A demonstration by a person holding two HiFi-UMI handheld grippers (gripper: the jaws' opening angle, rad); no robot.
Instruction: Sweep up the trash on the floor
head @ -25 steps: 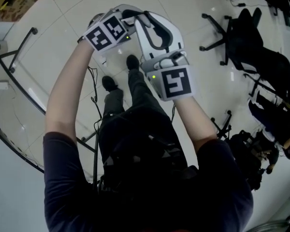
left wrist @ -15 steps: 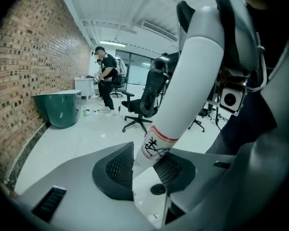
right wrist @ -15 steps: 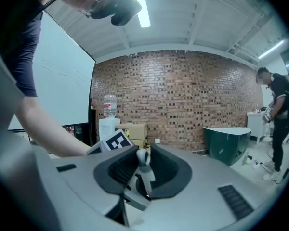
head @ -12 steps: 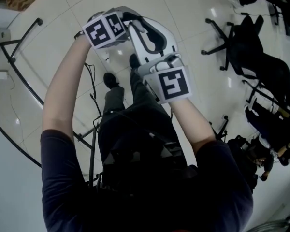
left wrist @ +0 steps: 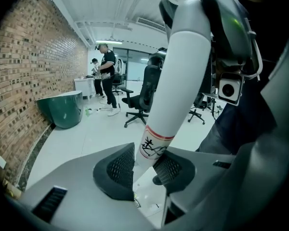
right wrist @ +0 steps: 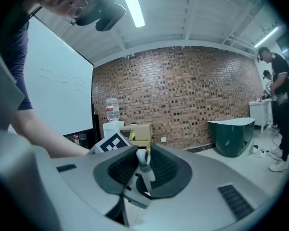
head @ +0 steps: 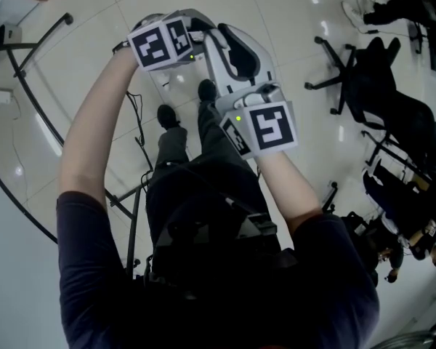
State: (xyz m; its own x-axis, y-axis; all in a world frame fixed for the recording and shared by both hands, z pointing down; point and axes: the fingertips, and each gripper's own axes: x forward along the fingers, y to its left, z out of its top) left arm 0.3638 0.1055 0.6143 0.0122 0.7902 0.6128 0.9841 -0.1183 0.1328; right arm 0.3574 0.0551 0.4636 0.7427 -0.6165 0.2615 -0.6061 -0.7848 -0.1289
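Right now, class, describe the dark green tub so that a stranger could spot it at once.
Start at the long red brick wall. At its foot, on the pale floor, stands the dark green rounded tub. Unlike the black swivel office chairs nearby, it is glossy, legless and green.

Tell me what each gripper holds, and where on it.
Both hold one white pole: left gripper at its red-edged label, right gripper near its rounded top end.

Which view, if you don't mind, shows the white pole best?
The left gripper view: the pole runs up the frame from between the jaws. The right gripper view shows only a short end; the head view, none.
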